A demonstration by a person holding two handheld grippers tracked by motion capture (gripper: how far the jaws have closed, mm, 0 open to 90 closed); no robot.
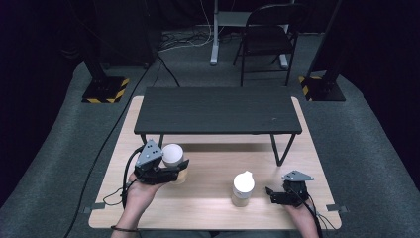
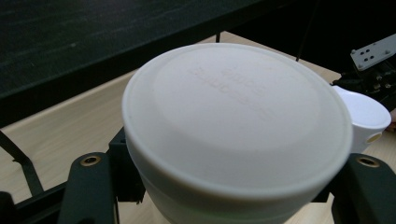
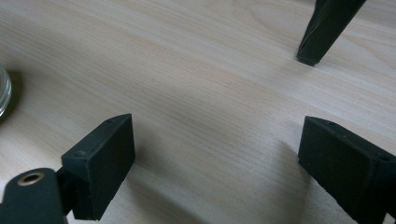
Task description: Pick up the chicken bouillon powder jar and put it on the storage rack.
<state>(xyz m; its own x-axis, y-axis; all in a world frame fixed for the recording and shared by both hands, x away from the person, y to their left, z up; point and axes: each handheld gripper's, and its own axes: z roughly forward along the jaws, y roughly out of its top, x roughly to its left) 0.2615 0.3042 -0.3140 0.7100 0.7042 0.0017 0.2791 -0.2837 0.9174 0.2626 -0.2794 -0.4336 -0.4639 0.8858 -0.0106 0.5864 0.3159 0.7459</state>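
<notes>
A white-lidded jar (image 1: 173, 157) sits clamped between the jaws of the left gripper (image 1: 174, 171), at about eight o'clock on the wooden table (image 1: 213, 208), just in front of the black shelf (image 1: 218, 110). Its flat lid (image 2: 233, 116) faces the left gripper's camera. A second jar with a spouted white cap (image 1: 242, 188) stands at five o'clock, untouched. Beside it, at four o'clock, the right gripper (image 1: 271, 192) rests with jaws wide apart, holding nothing. By the look of it, the first jar is picked up but not yet placed.
</notes>
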